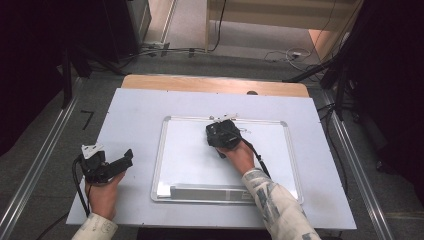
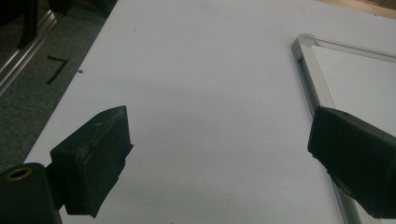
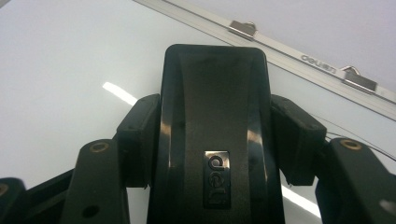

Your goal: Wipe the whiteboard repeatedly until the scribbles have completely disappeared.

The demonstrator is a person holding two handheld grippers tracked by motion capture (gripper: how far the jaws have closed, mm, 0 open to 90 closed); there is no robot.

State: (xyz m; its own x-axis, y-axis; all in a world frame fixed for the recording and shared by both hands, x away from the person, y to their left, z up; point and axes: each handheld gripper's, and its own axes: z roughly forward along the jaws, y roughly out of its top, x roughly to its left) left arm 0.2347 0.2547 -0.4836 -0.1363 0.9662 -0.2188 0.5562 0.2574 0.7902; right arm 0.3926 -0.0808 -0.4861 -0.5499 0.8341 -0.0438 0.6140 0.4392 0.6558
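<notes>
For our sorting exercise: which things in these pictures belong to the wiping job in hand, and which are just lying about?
Part of the job:
- black eraser, clamped in the right gripper
- whiteboard

Lying about:
- left gripper, open, apart from the board
- cables on the floor
- black tape mark

- A pale sheet (image 1: 135, 125) is laid over a wooden table (image 1: 210, 83).
- Black tape marks (image 1: 88, 119) are seen on the grey floor, left.
- Cables (image 1: 287, 55) are strewn far off.

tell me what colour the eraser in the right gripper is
Glossy black eraser, clearest in the right gripper view.
</notes>
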